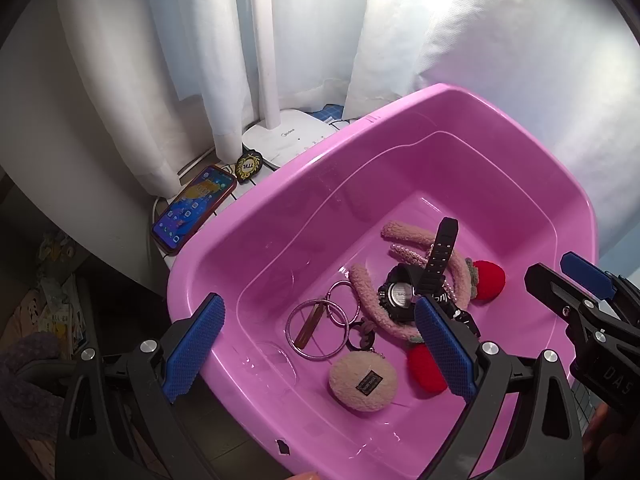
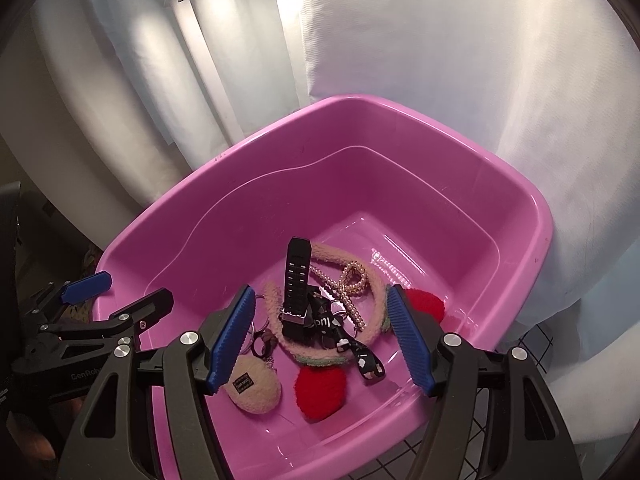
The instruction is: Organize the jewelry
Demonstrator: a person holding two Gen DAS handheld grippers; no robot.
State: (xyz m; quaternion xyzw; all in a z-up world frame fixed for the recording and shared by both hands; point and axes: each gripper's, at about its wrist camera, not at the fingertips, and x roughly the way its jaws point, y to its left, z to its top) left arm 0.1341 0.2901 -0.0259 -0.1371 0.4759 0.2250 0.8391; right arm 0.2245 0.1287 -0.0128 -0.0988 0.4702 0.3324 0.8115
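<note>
A pink plastic tub (image 1: 280, 200) (image 2: 224, 184) holds a heap of accessories: a black sport watch (image 1: 404, 292) (image 2: 298, 280) with its strap standing up, a fuzzy pink headband with red pompoms (image 1: 486, 276) (image 2: 320, 390), a pearl string (image 2: 352, 284), silver rings (image 1: 316, 328), a beige fuzzy keychain puff (image 1: 362, 380) (image 2: 254, 386) and a black printed strap (image 2: 360, 352). My left gripper (image 1: 320, 348) is open above the tub's near rim. My right gripper (image 2: 320, 336) is open and empty over the heap. Each gripper shows in the other's view.
A phone with a red case (image 1: 192, 208) and a black badge (image 1: 246, 166) lie left of the tub beside a white lamp base (image 1: 288, 136). White curtains hang behind. A grid-patterned surface (image 2: 532, 344) lies under the tub at right.
</note>
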